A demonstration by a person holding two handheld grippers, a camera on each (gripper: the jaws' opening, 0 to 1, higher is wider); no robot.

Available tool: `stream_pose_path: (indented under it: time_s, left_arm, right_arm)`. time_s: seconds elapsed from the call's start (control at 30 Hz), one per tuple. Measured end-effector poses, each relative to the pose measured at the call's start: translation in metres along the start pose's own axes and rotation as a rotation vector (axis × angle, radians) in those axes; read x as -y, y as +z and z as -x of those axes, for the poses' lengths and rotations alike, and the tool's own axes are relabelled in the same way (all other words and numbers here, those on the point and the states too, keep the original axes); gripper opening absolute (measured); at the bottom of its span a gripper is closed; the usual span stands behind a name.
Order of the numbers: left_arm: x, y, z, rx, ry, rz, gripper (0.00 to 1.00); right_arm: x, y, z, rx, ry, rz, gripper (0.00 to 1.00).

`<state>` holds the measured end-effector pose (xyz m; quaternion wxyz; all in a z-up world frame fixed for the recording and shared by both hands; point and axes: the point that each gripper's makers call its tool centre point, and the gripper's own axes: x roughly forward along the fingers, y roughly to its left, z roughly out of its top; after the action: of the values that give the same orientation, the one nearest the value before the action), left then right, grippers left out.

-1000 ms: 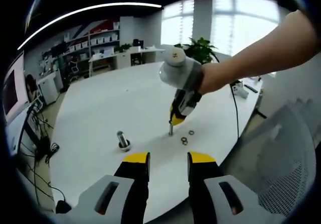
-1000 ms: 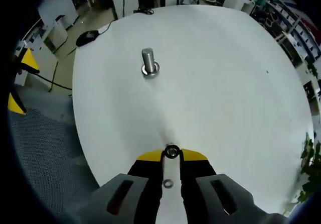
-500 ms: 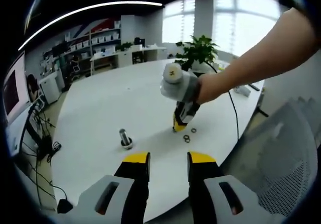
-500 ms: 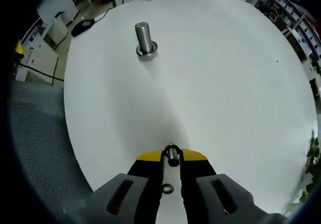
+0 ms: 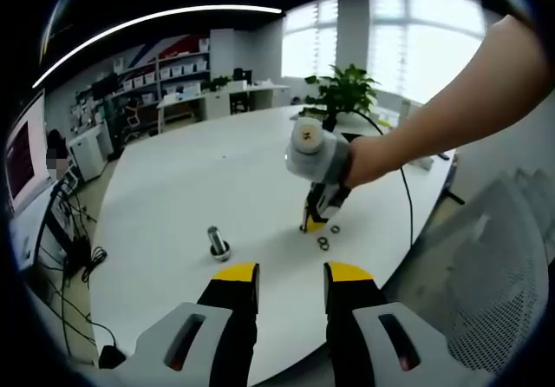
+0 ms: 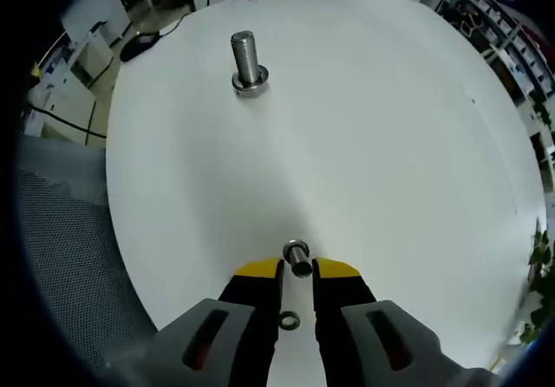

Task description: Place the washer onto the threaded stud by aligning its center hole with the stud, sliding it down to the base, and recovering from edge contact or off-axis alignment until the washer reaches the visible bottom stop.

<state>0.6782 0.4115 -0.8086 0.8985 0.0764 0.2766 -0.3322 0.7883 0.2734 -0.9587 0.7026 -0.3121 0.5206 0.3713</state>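
Standing upright on the white table (image 6: 390, 135), the threaded stud (image 6: 247, 61) is seen far ahead of the right gripper (image 6: 296, 272), whose nearly closed jaws clamp a small metal washer (image 6: 297, 258); 1 spare washer (image 6: 288, 321) lies between the jaws. From the left gripper view, 2 washers (image 5: 324, 243) are seen beside the right gripper's tip. The left gripper (image 5: 290, 273) is held open, empty.

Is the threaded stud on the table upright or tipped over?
Upright. The threaded stud stands on its wide base on the white table, threaded end up; the left gripper view shows it standing too.
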Motion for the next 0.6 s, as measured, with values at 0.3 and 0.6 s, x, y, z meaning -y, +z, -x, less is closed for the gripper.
stream_pose_path:
  time_s: [0.3, 0.6]
  left_arm:
    - [0.002, -0.001, -0.001, -0.007, -0.008, -0.011, 0.28]
    - [0.002, -0.001, -0.002, -0.012, -0.008, -0.01, 0.28]
  right_arm:
    - [0.007, -0.03, 0.012, -0.026, -0.015, -0.067, 0.16]
    - [-0.001, -0.055, 0.003, -0.051, -0.001, -0.058, 0.16]
